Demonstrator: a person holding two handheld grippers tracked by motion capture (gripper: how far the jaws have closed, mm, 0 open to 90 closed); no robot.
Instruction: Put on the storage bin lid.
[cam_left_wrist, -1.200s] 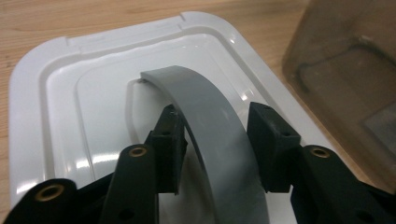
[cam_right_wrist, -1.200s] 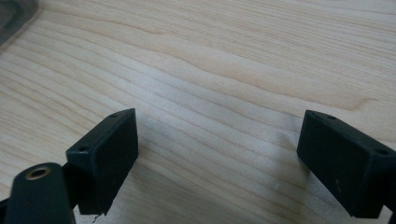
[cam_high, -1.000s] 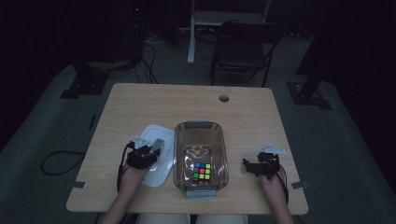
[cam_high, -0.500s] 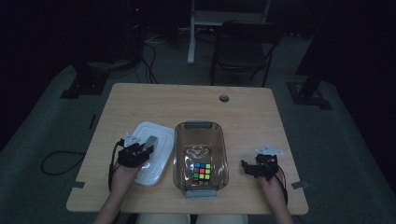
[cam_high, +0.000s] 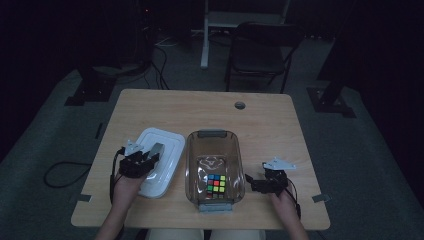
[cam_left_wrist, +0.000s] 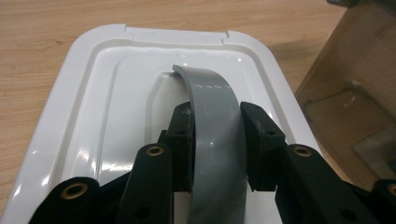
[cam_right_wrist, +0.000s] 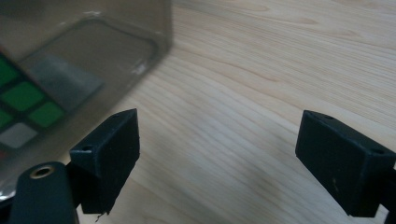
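Observation:
A white lid lies on the table left of a clear plastic box. My left gripper is shut on the lid's grey arched handle. In the left gripper view both pads of that gripper press the sides of the handle over the lid. A colourful puzzle cube sits inside the box near its front end. My right gripper is open just right of the box, low over the table. In the right gripper view it holds nothing, and the cube shows through the box wall.
The wooden table has a cable hole at the back. A dark chair stands behind the table. Cables trail from both grippers toward the front edge.
My left gripper has shifted left, away from the box, with the lid's handle in it, and more of the lid shows. My right gripper has moved left toward the box.

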